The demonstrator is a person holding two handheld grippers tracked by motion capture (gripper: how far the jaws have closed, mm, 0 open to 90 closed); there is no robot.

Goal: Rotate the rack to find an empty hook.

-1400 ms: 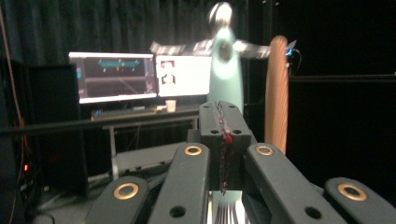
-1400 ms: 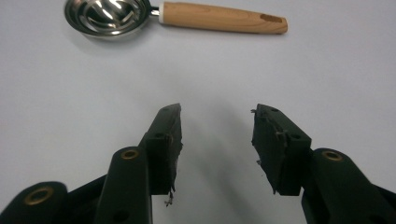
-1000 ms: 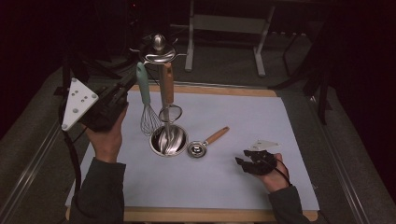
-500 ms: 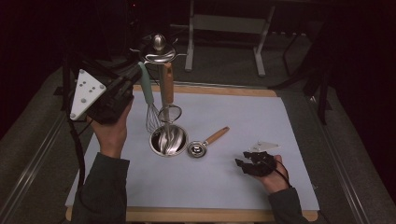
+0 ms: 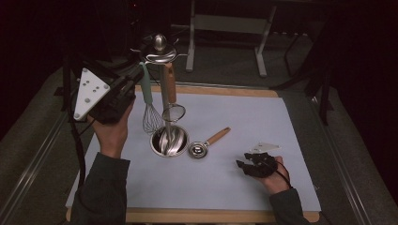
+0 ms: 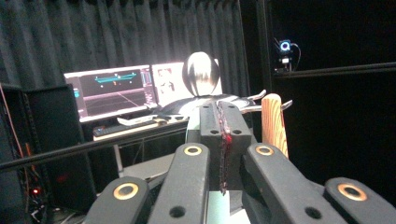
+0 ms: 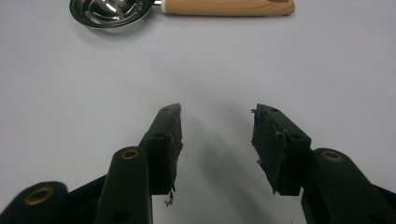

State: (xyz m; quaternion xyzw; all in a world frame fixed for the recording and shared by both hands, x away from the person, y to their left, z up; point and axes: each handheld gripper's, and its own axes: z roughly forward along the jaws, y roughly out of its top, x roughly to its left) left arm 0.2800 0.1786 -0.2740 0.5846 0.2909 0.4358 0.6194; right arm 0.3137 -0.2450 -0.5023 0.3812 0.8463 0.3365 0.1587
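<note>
While left gripper sits clamped shut at whisk handle top on rack, near table's far left edge, whisk hangs; measuring spoon lies mid-table, unhung; right gripper idle, jaws apart, empty.
</note>
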